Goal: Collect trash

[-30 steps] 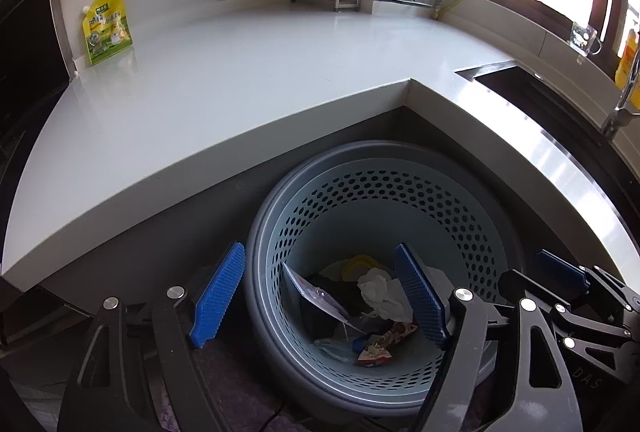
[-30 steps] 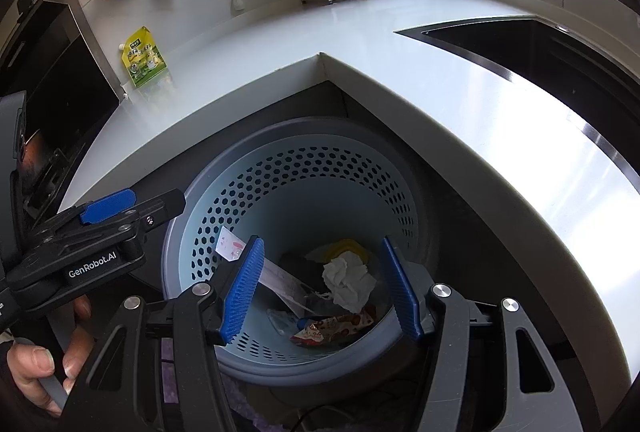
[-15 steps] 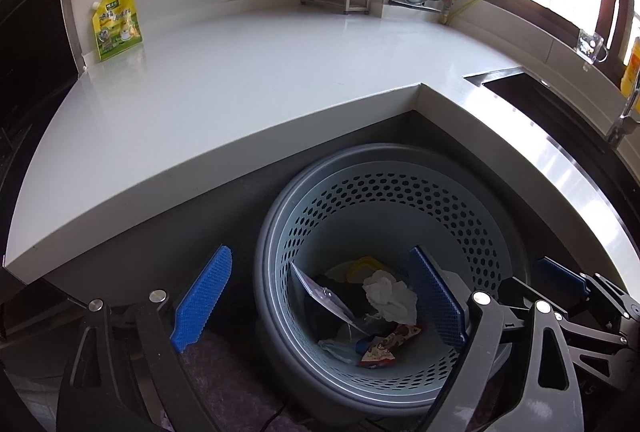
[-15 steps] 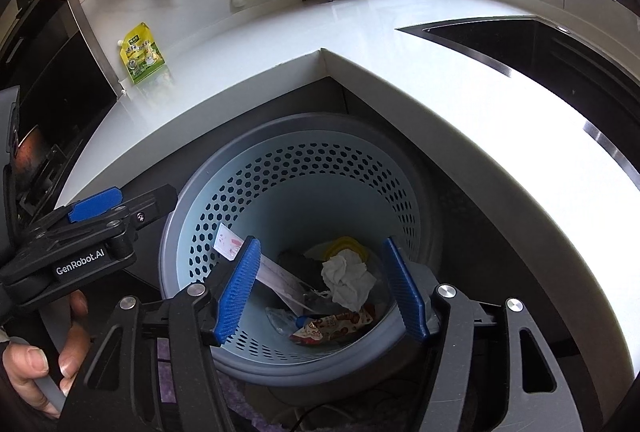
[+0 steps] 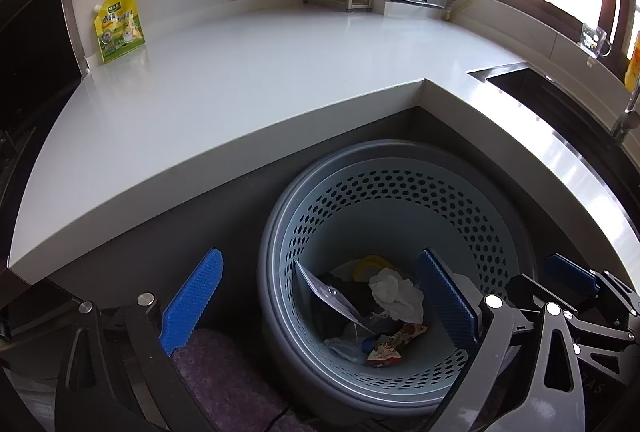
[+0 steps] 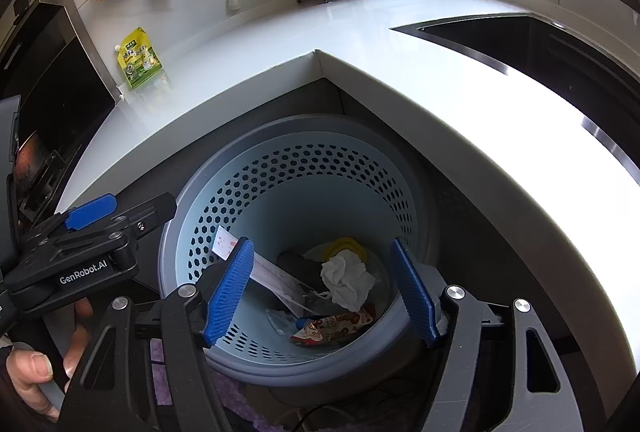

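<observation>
A pale blue perforated trash basket (image 5: pixel 400 192) stands on the floor in the counter's inner corner; it also shows in the right wrist view (image 6: pixel 280 168). Inside lie a crumpled white tissue (image 5: pixel 394 294) (image 6: pixel 346 278), a clear plastic wrapper (image 5: pixel 332 298) (image 6: pixel 276 276), a red snack packet (image 5: pixel 394 342) (image 6: pixel 334 326) and a yellow item (image 5: pixel 370 264) (image 6: pixel 346 246). My left gripper (image 5: pixel 320 304) is open and empty above the basket's left rim. My right gripper (image 6: pixel 322 292) is open and empty above the basket's mouth.
A white L-shaped counter (image 5: pixel 240 84) wraps the corner. A yellow-green pouch (image 5: pixel 119 26) leans on the back wall. A sink (image 6: pixel 540 44) is at right. Racks and utensils hang at the back. A purple mat (image 5: pixel 224 376) lies on the floor.
My left gripper has drifted left and back, so the basket sits further right in its view. The right gripper has barely moved. Both stay open.
</observation>
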Demonstrator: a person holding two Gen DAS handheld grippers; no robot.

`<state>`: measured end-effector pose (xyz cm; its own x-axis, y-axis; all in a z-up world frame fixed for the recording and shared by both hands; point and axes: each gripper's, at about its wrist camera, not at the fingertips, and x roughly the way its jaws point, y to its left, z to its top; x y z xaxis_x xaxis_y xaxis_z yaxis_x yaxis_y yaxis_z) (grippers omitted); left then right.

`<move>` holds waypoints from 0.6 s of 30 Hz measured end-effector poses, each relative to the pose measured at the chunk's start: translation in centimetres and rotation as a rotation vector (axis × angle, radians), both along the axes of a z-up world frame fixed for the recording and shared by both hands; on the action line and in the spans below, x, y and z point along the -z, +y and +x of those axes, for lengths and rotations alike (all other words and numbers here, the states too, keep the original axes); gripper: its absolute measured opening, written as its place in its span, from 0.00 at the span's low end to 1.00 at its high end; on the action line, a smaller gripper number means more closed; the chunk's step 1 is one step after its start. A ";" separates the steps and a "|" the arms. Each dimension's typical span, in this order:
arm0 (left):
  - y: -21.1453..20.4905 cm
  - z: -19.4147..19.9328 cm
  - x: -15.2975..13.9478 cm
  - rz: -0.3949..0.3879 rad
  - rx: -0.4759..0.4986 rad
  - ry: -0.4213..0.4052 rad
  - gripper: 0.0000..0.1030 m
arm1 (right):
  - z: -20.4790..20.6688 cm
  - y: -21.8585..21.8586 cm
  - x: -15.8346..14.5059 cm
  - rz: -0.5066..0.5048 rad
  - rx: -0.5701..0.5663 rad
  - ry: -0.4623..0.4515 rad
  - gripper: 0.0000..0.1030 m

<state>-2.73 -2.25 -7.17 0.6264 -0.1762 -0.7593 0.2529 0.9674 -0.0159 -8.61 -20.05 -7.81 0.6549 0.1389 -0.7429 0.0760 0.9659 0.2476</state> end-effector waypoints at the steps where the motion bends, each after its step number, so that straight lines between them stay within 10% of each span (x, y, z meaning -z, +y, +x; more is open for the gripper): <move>1: 0.0 0.0 0.0 0.000 0.000 0.001 0.93 | 0.0 0.0 0.0 0.000 0.000 0.000 0.66; 18: 0.3 0.0 0.1 0.021 -0.038 -0.009 0.94 | 0.1 0.2 0.3 -0.003 -0.010 0.012 0.67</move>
